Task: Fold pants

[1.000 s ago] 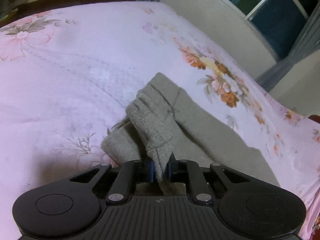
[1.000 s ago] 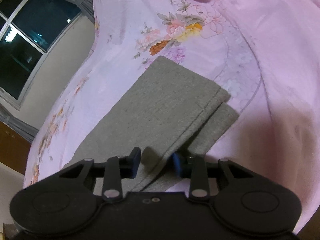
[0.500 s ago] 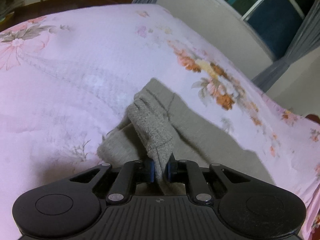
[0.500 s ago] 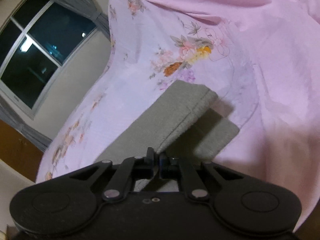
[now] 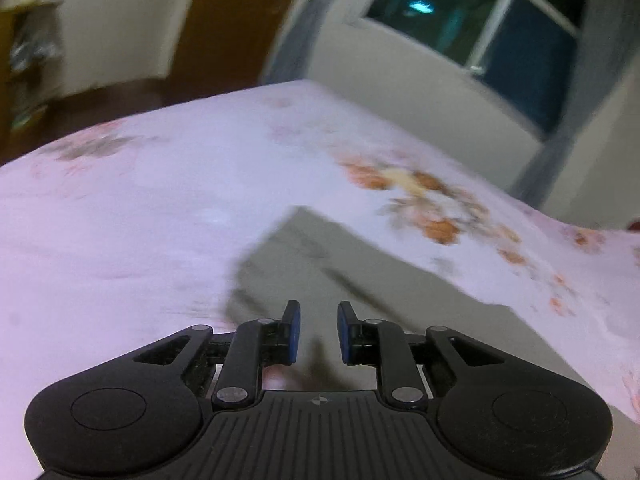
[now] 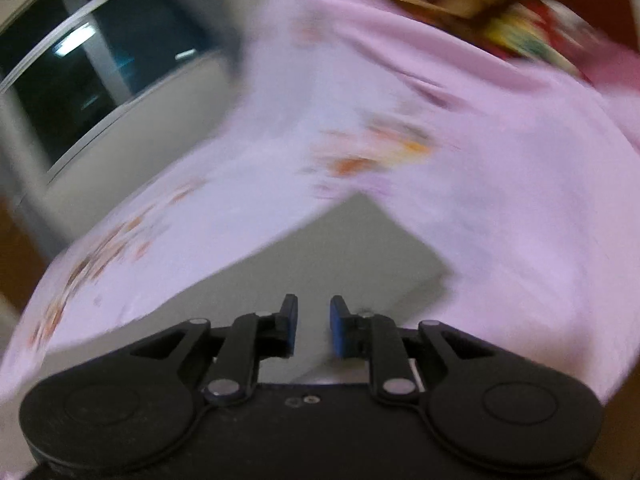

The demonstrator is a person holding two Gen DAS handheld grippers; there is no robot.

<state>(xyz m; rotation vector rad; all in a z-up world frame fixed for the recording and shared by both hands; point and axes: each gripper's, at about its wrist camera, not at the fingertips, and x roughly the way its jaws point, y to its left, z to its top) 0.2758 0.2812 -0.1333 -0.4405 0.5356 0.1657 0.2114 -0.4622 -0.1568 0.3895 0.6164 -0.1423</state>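
In the left wrist view, the left gripper [image 5: 318, 334], black with blue pads, stands with its jaws spread a little and nothing between them. Its jaws have just been opening. Below and ahead of it the grey knitted pants [image 5: 340, 272] lie flat on the pink flower-printed bedsheet [image 5: 140, 208], with a squared corner pointing away from the gripper and a dark seam line running across the cloth. Beyond the pants, past the far edge of the bed, a dark window [image 5: 492, 28] sits in a pale wall. The picture is smeared by motion.

A second ago this gripper pinched a bunched-up fold of the grey cloth, which rose between its pads; now that fold is let go and the cloth lies flattened on the sheet.

In the right wrist view, the right gripper [image 6: 310, 332] is likewise parted slightly and empty, its jaws having just been opening. The pants [image 6: 352, 256] lie in front of it as a neat grey slab with a straight far edge and a clean corner, resting on the bedsheet [image 6: 500, 184]. Half a second ago these jaws were pressed together on the edge of the top layer, lifted off the layer beneath; now the layers lie together.

Judging from the flat, squared shape, one fold has just been laid down and released. Whether a further fold is left cannot be told from here.
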